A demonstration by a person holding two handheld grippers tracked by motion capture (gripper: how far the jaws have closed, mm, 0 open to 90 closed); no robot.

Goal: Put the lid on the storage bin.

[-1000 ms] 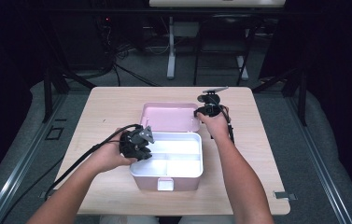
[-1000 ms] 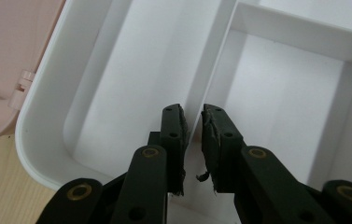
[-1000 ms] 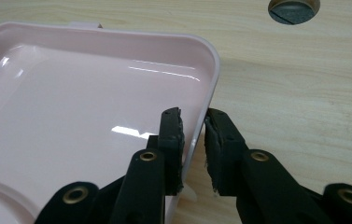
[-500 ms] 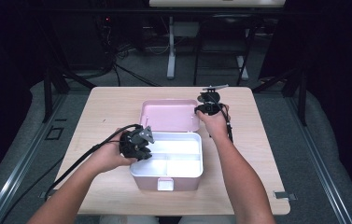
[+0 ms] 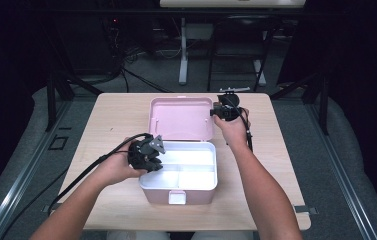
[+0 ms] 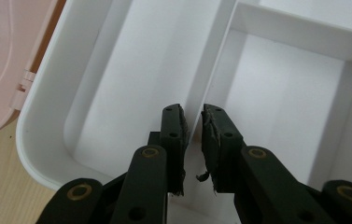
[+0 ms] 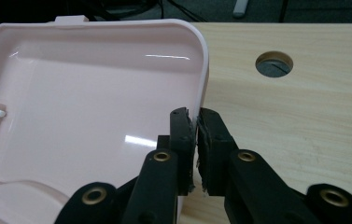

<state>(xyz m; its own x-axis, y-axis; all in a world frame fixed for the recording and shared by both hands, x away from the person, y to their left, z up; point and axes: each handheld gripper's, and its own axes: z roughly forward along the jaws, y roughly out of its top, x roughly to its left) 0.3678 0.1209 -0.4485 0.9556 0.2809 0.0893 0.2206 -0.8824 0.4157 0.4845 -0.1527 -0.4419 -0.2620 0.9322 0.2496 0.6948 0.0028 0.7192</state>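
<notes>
Two grips on one box: the right gripper [image 7: 196,122] pinches the pink lid's [image 5: 181,117] right edge, lid lying open behind the white tray [image 5: 201,184], while the left gripper [image 6: 193,122] clamps the tray's divider [image 6: 211,79] near its left end.

No readable text, label or number shows anywhere, as far as visible.

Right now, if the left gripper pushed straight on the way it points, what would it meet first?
Probably the thin white divider wall of the white plastic storage box: the left gripper has its jaws either side of it, though contact is unclear.
</notes>
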